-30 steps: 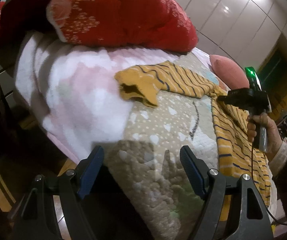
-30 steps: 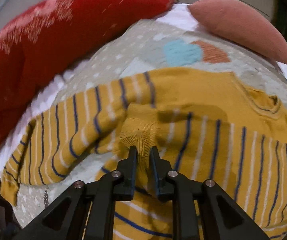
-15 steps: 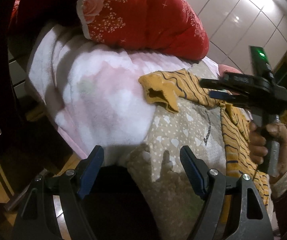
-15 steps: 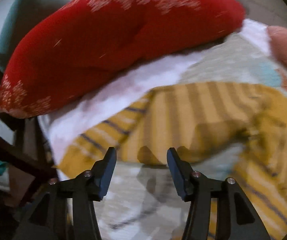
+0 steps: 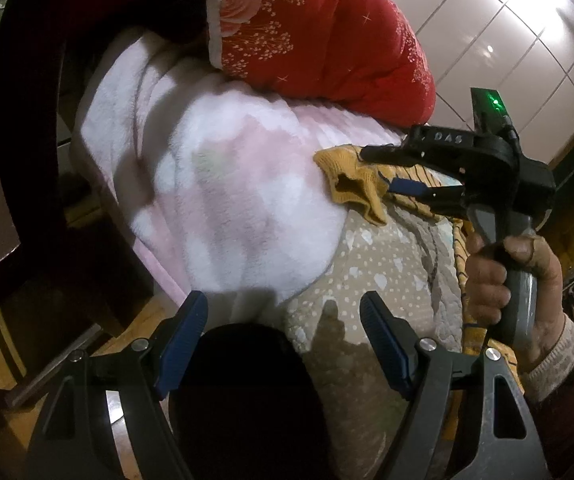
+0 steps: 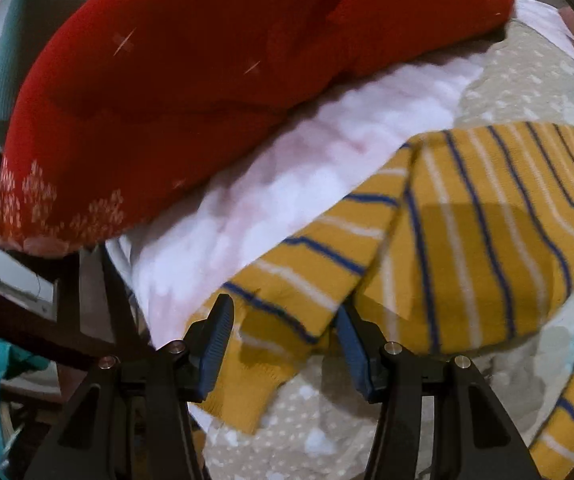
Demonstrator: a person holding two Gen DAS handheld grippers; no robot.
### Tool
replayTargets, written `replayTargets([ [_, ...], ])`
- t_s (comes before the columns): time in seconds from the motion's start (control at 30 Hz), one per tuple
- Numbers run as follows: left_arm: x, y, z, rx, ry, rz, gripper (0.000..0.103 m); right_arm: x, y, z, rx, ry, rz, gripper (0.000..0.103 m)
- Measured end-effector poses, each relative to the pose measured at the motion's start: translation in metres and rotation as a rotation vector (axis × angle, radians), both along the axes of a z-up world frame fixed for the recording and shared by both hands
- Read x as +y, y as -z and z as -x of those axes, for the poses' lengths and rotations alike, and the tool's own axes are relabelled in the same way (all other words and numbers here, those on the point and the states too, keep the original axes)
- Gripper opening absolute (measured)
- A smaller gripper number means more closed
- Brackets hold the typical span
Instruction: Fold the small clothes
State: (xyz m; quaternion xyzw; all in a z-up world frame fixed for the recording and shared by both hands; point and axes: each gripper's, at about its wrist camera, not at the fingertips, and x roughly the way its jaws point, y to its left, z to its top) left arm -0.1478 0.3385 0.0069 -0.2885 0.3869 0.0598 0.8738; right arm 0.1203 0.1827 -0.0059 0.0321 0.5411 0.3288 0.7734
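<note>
A small mustard-yellow sweater with blue and white stripes (image 6: 467, 248) lies on the bed. One sleeve stretches out to the left, and its cuff (image 6: 255, 392) sits between the jaws of my right gripper (image 6: 283, 344), which is open around it. In the left wrist view the right gripper (image 5: 383, 172) reaches over the cuff (image 5: 351, 188), held by a hand (image 5: 503, 280). My left gripper (image 5: 283, 344) is open and empty, back at the bed's near edge, away from the sweater.
A big red floral quilt (image 5: 319, 36) is piled at the back, also in the right wrist view (image 6: 207, 92). A pink-white fleece blanket (image 5: 223, 192) and a beige dotted bedspread (image 5: 371, 276) cover the bed. A dark wooden frame (image 5: 27, 128) stands at the left.
My right gripper let go of the sweater's body, opened, and moved left to the sleeve cuff. My left gripper stayed open and drew back a little toward the bed's edge.
</note>
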Motion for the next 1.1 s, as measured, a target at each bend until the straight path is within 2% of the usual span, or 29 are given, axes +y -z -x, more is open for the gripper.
replayTargets([
  [0.1,0.0,-0.002,0.001,-0.002,0.003,-0.002,0.077,0.007,0.005,0.01,-0.031,-0.02,0.05,0.055],
  [0.2,-0.001,-0.004,0.002,0.0,0.005,-0.011,0.077,0.012,0.004,0.019,-0.062,-0.046,0.094,0.028],
  [0.23,-0.002,-0.005,0.002,0.002,0.005,-0.015,0.077,0.012,0.003,0.019,-0.061,-0.05,0.097,0.014],
  [0.33,-0.004,-0.01,0.003,0.003,0.005,-0.026,0.077,0.011,-0.007,0.022,-0.07,-0.051,0.089,0.012],
  [0.53,-0.012,-0.028,0.006,-0.014,0.008,-0.067,0.077,-0.027,-0.064,0.031,-0.226,-0.046,0.121,0.011],
  [0.67,-0.024,-0.039,0.001,-0.025,0.031,-0.09,0.077,-0.089,-0.101,0.026,-0.296,0.031,0.16,0.011],
  [0.83,-0.05,-0.047,-0.007,-0.032,0.097,-0.113,0.077,-0.215,-0.123,0.008,-0.33,0.25,0.277,0.011],
  [0.97,-0.075,-0.053,-0.015,-0.035,0.157,-0.136,0.078,-0.31,-0.116,-0.004,-0.318,0.428,0.417,0.011],
  [1.03,-0.085,-0.055,-0.018,-0.035,0.181,-0.136,0.078,-0.356,-0.102,-0.01,-0.311,0.509,0.536,0.011],
  [1.1,-0.097,-0.059,-0.022,-0.038,0.208,-0.141,0.077,-0.397,-0.079,-0.02,-0.249,0.567,0.652,0.015],
])
